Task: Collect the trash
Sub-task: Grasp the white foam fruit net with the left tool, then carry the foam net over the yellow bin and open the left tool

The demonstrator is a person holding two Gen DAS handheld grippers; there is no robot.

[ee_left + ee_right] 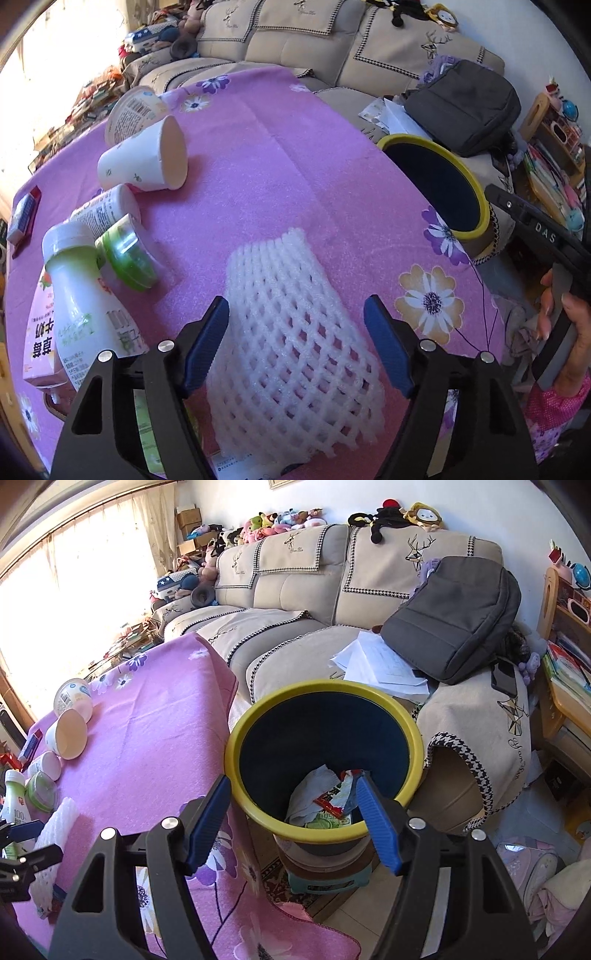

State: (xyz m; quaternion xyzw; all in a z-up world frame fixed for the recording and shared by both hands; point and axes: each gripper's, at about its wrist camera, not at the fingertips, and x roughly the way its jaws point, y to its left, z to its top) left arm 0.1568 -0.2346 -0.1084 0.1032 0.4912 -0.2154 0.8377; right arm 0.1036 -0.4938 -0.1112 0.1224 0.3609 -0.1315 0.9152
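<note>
Two tongs stand apart: left tongs [295,332] straddle the foam fruit net [291,332] low in frame, unclamped; right tongs [293,819] hang empty above the yellow-rimmed bin [236,738]. Next, probably: pinch the net, carry it binward.

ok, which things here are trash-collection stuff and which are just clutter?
Job:
- foam net, between the open left hand-held gripper fingers
- paper cup
- milk bottle
- yellow-rimmed bin

Lying about:
- grey backpack
- papers
- plush toys

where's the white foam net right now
In the left wrist view the foam net lies on the pink tablecloth between the left claw's open fingers, right of the white bottle.
</note>
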